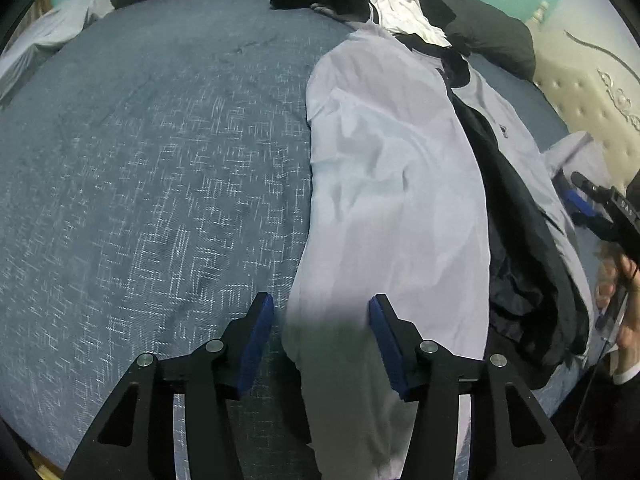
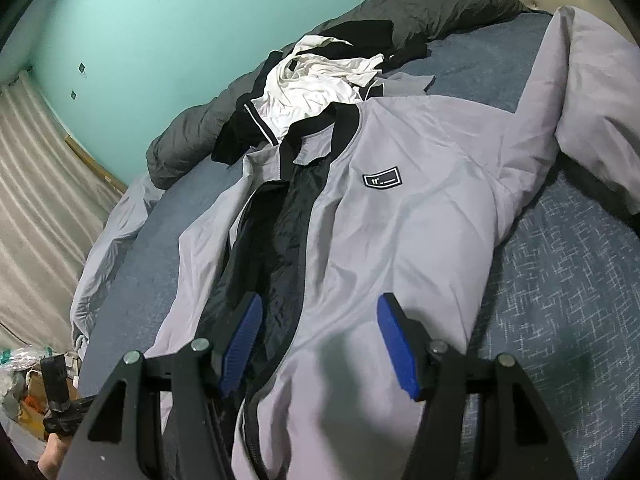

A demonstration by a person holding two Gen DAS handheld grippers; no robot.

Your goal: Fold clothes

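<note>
A light grey jacket (image 2: 420,216) with a black lining (image 2: 276,248) and a black chest patch (image 2: 382,179) lies open on the blue bedspread (image 2: 568,288). One front panel (image 1: 392,184) is folded over, seen in the left wrist view. My left gripper (image 1: 322,312) is open, its fingers either side of the jacket's near hem, just above it. My right gripper (image 2: 320,320) is open above the jacket's lower front, near the zip edge. Neither holds any cloth. The right gripper (image 1: 600,204) also shows at the right edge of the left wrist view.
A pile of white (image 2: 312,92) and black (image 2: 360,40) clothes lies beyond the jacket's collar. A dark grey duvet (image 2: 440,4) runs along the far side of the bed. A padded cream headboard (image 1: 592,92) is at right. Clutter (image 2: 24,380) sits on the floor at left.
</note>
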